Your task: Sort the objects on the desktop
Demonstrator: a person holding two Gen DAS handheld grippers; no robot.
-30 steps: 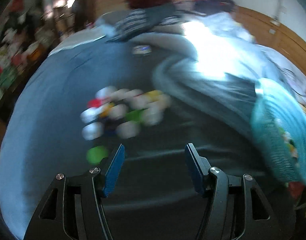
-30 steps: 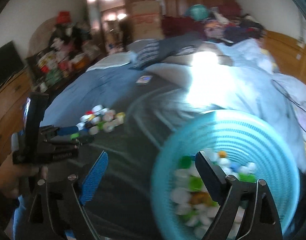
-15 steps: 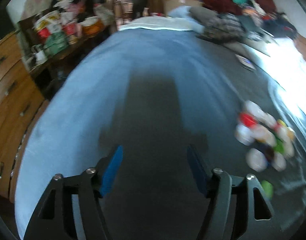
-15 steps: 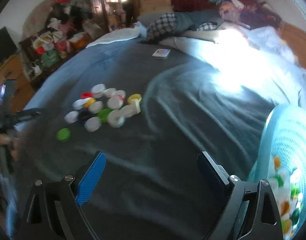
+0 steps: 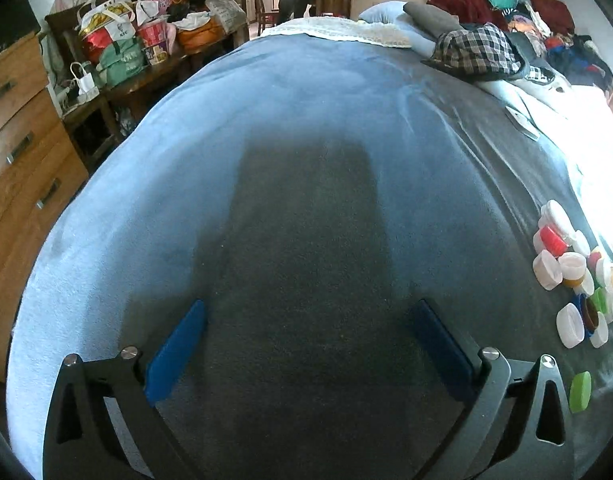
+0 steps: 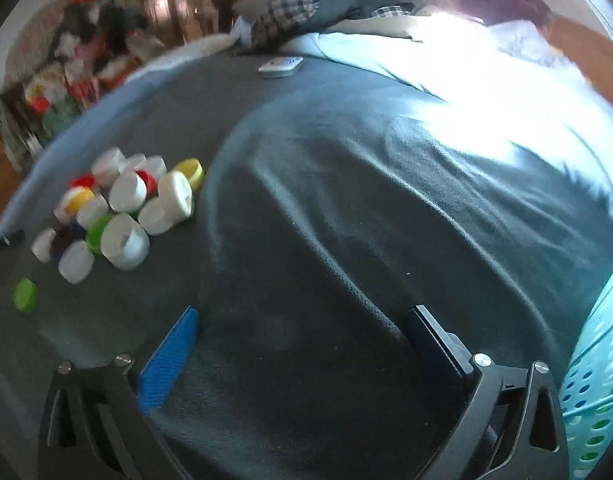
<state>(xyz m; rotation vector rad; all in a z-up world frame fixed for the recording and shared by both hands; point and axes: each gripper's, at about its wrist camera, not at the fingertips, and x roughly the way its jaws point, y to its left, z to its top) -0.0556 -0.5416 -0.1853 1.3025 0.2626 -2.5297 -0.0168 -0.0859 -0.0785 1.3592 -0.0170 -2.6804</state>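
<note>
A pile of bottle caps (image 6: 122,208), mostly white with red, yellow and green ones, lies on the grey-blue bedspread (image 6: 346,200). A single green cap (image 6: 25,295) lies apart, nearer me. The same pile (image 5: 574,272) and green cap (image 5: 580,392) show at the right edge of the left wrist view. A turquoise perforated basket (image 6: 598,380) stands at the right edge. My left gripper (image 5: 308,340) is open and empty over bare bedspread, left of the caps. My right gripper (image 6: 302,344) is open and empty, between caps and basket.
A small white device (image 6: 281,66) lies farther up the bed. Folded clothes and a plaid shirt (image 5: 478,54) are heaped at the far end. A wooden dresser (image 5: 14,152) and a cluttered table (image 5: 138,52) stand left of the bed.
My left gripper swung left, away from the caps, then steadied. My right gripper swung left from above the basket toward the caps. Both stayed open.
</note>
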